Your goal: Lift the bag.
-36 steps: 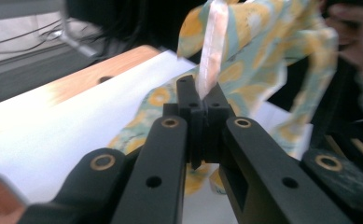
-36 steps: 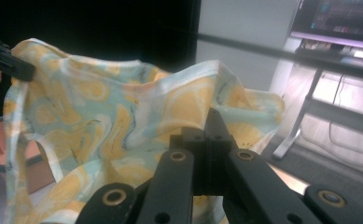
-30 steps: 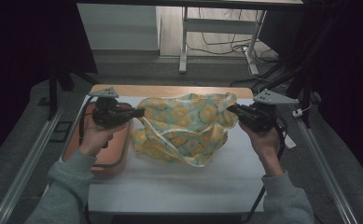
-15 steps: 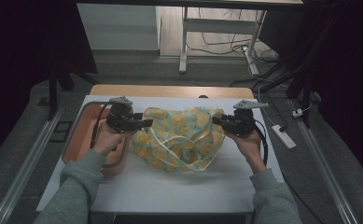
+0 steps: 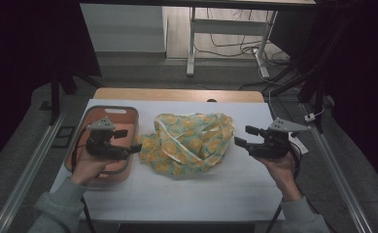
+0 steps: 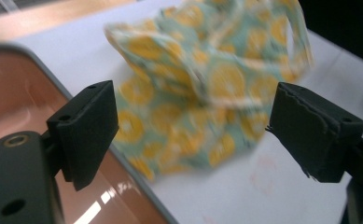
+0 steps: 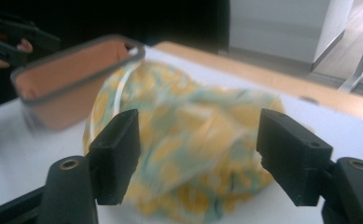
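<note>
**Yellow-print cloth dropped mid-surface, both jaws released**

High view: crumpled cloth (image 5: pixel 189 143) with orange-slice print lying in a heap on white surface (image 5: pixel 201 194), just right of orange tray (image 5: pixel 128 112), its left edge touching or nearly touching tray rim. Left hand-held gripper (image 5: pixel 130 141) over tray's right side, tips pointing at cloth's left edge; jaws have just been opening, nothing between them. Right hand-held gripper (image 5: pixel 242 136) just off cloth's right edge, also pointing inward; jaws likewise just been opening, also empty. Mirrored placement at opposite ends suggests cloth was let go from both sides, probably ahead of a regrip for spreading or folding.

Left gripper view: pads wide apart, cloth (image 6: pixel 202 88) beyond and between them, not pinched. Tray wall (image 6: pixel 25 93) at lower left, under left jaw. Slight blur on fabric.

Right gripper view: pads spread, blurred cloth (image 7: pixel 193 140) ahead in the gap, no contact visible. Tray (image 7: pixel 72 79) behind cloth at left, other hand-held gripper (image 7: pixel 11 39) far upper left.
</note>
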The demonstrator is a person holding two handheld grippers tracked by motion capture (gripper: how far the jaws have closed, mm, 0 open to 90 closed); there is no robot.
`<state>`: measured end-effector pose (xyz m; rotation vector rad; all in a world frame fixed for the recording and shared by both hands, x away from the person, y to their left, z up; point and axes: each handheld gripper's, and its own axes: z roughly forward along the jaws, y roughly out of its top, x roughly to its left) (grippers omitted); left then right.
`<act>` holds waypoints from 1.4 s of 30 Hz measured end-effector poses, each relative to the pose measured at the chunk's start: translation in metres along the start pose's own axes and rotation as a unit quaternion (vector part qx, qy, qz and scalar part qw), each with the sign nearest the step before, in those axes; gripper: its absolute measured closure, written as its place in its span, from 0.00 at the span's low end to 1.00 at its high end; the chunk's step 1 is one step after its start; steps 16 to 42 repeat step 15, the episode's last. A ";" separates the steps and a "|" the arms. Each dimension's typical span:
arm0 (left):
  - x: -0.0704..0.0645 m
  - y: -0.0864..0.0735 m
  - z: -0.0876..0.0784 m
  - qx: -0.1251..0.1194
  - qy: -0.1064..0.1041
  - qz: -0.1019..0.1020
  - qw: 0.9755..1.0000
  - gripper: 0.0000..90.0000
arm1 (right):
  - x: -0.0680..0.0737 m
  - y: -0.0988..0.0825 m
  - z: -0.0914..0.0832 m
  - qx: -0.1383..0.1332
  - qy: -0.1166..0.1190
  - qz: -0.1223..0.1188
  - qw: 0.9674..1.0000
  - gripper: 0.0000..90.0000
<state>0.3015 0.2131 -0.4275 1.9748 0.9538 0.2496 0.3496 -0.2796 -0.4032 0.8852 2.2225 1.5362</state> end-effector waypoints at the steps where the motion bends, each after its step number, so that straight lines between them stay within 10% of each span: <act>1: -0.003 -0.004 0.000 0.004 0.000 0.004 1.000 0.18 | 0.001 -0.007 -0.001 0.010 -0.001 -0.003 1.000 0.35; 9: -0.008 -0.025 0.003 0.013 0.004 -0.001 1.000 0.20 | -0.003 -0.050 0.004 0.052 -0.017 -0.009 0.998 0.38; 42: -0.006 -0.026 0.006 0.013 0.002 -0.005 1.000 0.20 | -0.002 -0.050 0.005 0.048 -0.024 -0.017 0.998 0.38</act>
